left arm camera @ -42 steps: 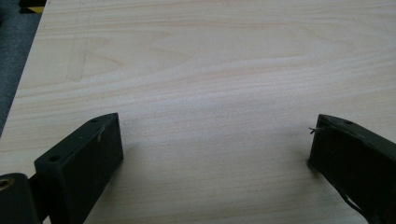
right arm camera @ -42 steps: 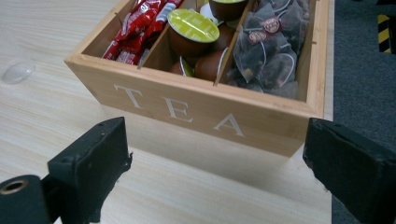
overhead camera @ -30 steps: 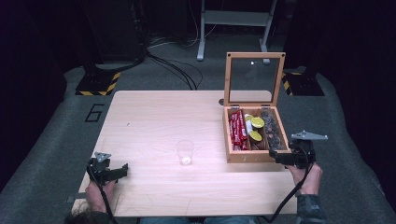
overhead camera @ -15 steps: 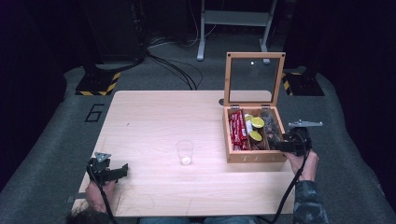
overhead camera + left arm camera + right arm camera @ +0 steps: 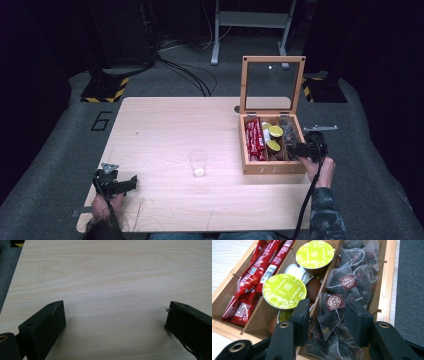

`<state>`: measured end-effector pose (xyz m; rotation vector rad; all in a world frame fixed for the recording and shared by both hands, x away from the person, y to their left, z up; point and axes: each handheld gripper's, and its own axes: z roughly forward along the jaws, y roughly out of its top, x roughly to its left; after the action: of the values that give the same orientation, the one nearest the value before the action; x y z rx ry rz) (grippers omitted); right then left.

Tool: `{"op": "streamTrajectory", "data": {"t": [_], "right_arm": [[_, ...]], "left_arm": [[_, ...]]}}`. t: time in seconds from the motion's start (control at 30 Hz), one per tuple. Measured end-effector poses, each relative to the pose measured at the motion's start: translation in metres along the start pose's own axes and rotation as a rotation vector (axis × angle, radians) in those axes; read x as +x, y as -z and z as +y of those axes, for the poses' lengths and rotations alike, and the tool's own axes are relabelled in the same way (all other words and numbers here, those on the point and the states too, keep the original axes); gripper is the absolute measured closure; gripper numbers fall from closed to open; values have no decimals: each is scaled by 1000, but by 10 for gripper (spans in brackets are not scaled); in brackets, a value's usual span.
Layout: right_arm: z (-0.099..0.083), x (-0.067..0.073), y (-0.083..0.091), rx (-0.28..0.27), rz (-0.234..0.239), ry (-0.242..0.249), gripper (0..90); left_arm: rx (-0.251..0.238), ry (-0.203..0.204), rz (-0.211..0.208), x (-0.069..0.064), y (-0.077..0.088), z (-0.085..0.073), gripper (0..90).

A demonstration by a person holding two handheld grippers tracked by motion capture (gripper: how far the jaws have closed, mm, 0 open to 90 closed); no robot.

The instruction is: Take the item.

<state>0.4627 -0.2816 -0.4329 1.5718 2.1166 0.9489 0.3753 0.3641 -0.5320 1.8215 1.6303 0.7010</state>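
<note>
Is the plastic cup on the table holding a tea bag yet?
No, the plastic cup stands apart from the box, with no tea bag inside.

- Right gripper (image 5: 294, 148) reaches into the open wooden box (image 5: 274, 167), right of centre, jaws just closing.
- Left gripper (image 5: 131, 183) rests lower left.
- Plastic cup (image 5: 198, 163) stands centre.

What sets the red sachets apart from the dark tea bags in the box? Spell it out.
The red sachets are long, flat, opaque sticks; the dark tea bags are puffy see-through mesh pouches with strings and round tags. The sachets fill the far-side compartment untouched, while one tea bag sits between the right tool's jaws. Both lie in the wooden box.
</note>
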Motion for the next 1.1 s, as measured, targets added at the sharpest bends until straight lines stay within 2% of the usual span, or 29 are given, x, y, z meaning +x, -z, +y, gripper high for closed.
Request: {"op": "streamTrajectory", "data": {"t": [0.13,0.4,0.43,0.47,0.53,0.67,0.83,1.1], "right_arm": [[1,0,-4,17,-19,-32,592],[3,-3,-13,41,-28,-35,642],[3,-2,-14,48,-28,-47,650],[3,-2,-16,65,-31,-62,679],[3,-2,-17,71,-32,-68,692],[1,-2,-20,77,-21,-74,788],[-1,-2,-20,70,-13,-78,890],[-1,-2,-15,39,-14,-50,900]], "left_arm": [[-2,-2,1,0,0,0,23],[-4,-3,1,0,0,0,23],[-3,-3,1,0,0,0,23],[-3,-3,1,0,0,0,23],[-4,-2,1,0,0,0,23],[-1,-2,1,0,0,0,23],[0,0,0,0,0,0,23],[-1,-2,1,0,0,0,23]]}}
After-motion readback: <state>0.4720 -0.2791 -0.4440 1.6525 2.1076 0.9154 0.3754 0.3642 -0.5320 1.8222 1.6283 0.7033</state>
